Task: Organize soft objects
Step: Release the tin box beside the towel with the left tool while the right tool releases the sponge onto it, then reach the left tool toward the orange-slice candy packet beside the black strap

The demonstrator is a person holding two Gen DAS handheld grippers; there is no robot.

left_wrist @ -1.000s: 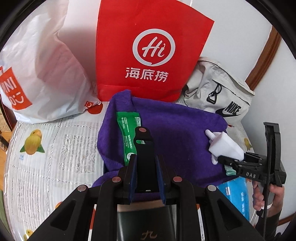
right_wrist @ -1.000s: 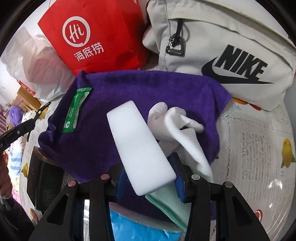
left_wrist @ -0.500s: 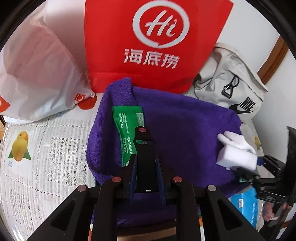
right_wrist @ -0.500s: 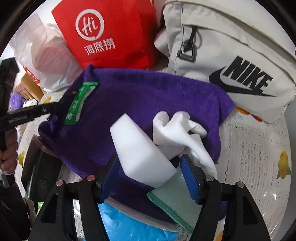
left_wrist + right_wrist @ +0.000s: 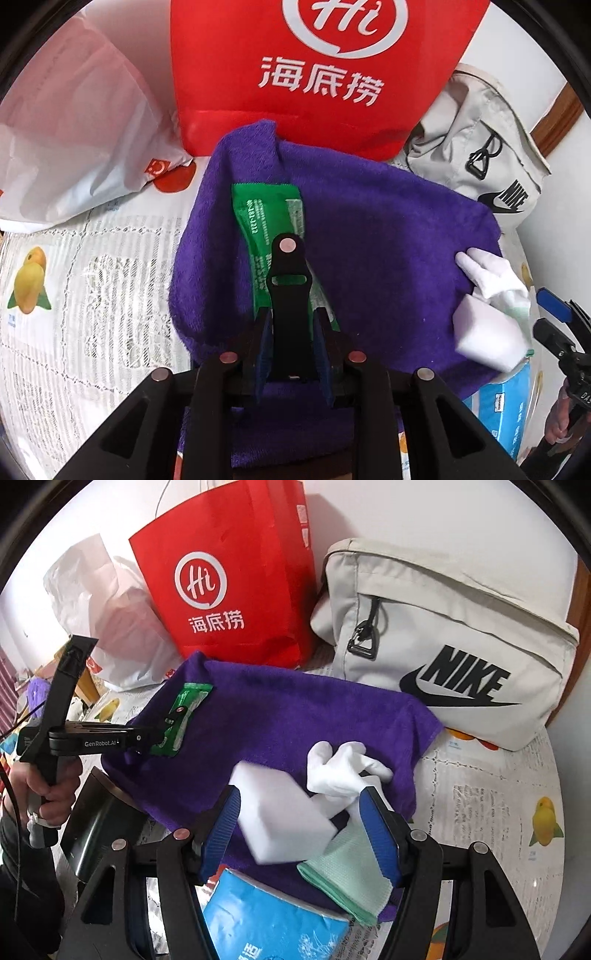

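A purple towel (image 5: 388, 258) (image 5: 277, 720) is spread over a pile, with a green packet (image 5: 258, 229) (image 5: 184, 701) on its left part. My left gripper (image 5: 291, 332) hangs just over that packet, shut on a black strap (image 5: 288, 280); its jaws are starting to ease open with the strap still between them. A white sponge block (image 5: 284, 812) (image 5: 487, 332) lies tilted on the towel's near right edge, beside a white glove (image 5: 340, 768). My right gripper (image 5: 301, 830) is open around the sponge, and the blue pads (image 5: 380, 834) do not press on it.
A red paper bag (image 5: 314, 74), a white plastic bag (image 5: 74, 129) and a grey Nike bag (image 5: 443, 646) stand behind the towel. A pale green cloth (image 5: 347, 878) and a blue tissue pack (image 5: 269, 923) lie near my right gripper. A black container (image 5: 99, 823) sits under the towel's left.
My right gripper opened, let go of the white sponge and drew back upward; the sponge tipped onto the towel. My left gripper came down closer to the green packet, still holding the strap.
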